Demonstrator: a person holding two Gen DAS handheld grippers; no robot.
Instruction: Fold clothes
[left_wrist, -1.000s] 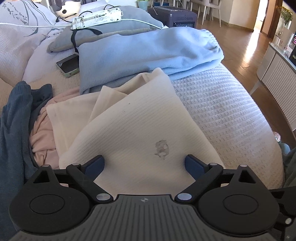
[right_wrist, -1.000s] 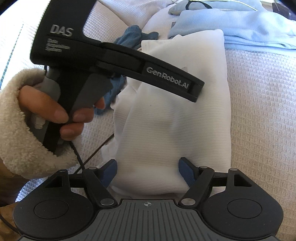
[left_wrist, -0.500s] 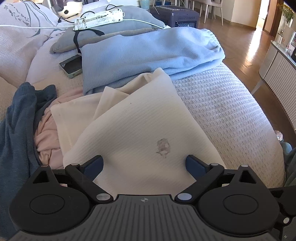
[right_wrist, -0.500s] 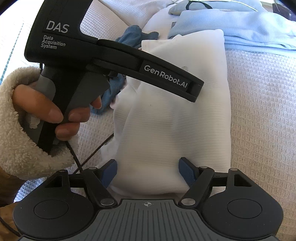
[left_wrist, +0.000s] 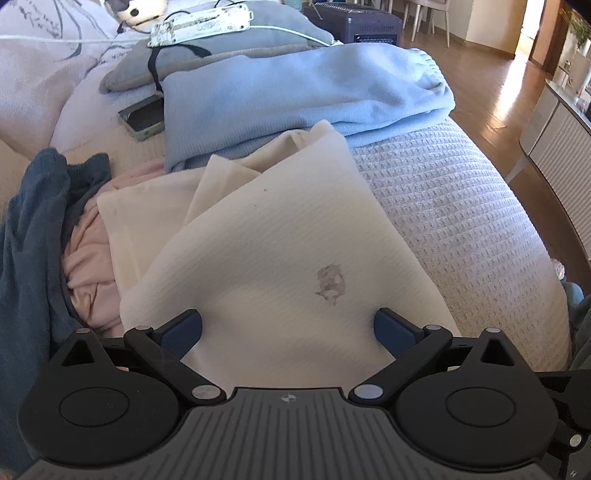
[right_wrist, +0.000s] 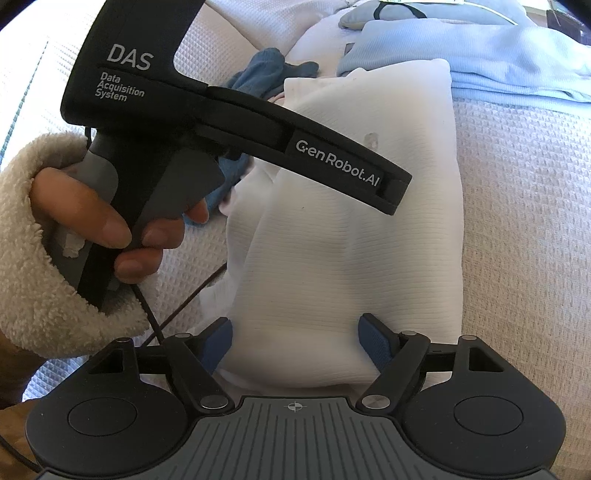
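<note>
While the cream garment (left_wrist: 280, 236) lies part-folded along the bed (left_wrist: 461, 206), its near end bulges up between both pairs of blue pads. The left gripper (left_wrist: 288, 325) stands wide, the cloth between its jaws but not pinched. The right gripper (right_wrist: 293, 341) is opening, and the same cloth sits between its pads without being clamped. Just beyond the far end lies a folded blue garment (left_wrist: 295, 96), touching it; to the left a pink garment (left_wrist: 88, 258) and a dark blue one (left_wrist: 29, 236) crowd its edge. A phone (left_wrist: 142, 118) rests farther back. A hand (right_wrist: 110, 221) in a fleecy sleeve holds the left tool close over the cloth. I judge the risks thus: closing on the bulge could catch only the top layer and pull the fold apart; uneven lifting could skew it; a sweep leftward could drag in the pink garment, and the dangling cable (right_wrist: 147, 314) might snag.
</note>
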